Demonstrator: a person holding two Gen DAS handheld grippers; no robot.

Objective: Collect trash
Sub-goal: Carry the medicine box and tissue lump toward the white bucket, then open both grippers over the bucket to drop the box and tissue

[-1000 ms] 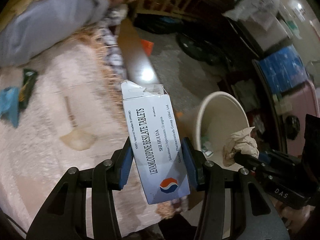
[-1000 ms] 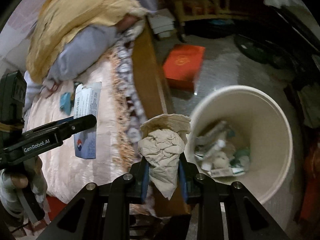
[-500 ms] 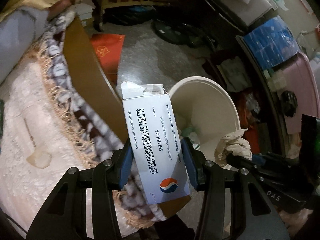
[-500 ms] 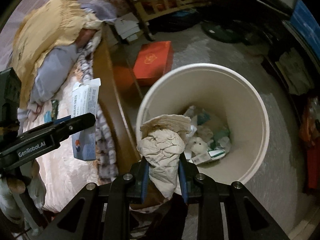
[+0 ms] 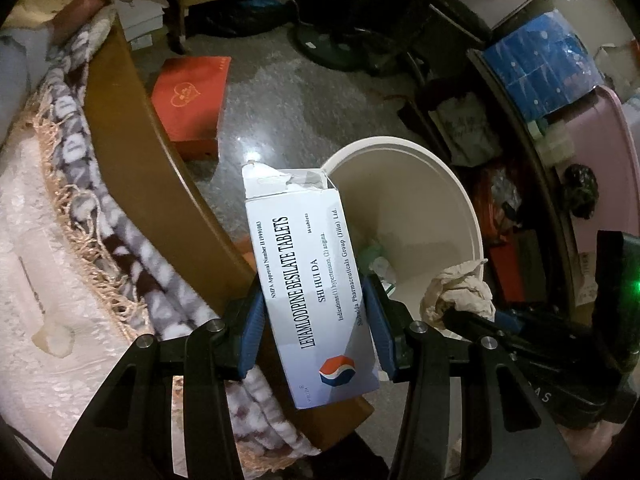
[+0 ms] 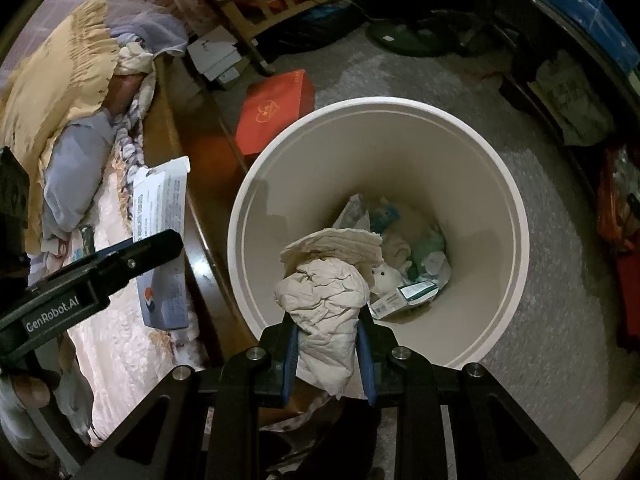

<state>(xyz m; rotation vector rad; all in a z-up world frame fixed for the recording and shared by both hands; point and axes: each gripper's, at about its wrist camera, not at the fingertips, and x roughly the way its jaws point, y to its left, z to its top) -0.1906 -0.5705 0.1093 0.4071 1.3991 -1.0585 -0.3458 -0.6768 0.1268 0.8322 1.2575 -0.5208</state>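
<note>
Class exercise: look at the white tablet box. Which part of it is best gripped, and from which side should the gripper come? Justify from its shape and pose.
Grip the tablet box across its two long narrow sides, near the closed lower half, coming in from that end. Its flat parallel sides suit the pads, as the left gripper shows; the far end is torn open and likely to crush.

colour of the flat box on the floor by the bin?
Red-orange flat box with a gold heart emblem; clearest in the right wrist view.

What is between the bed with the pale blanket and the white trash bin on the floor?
In both wrist views, the brown wooden bed rail runs between the pale blanket and the white trash bin.
</note>
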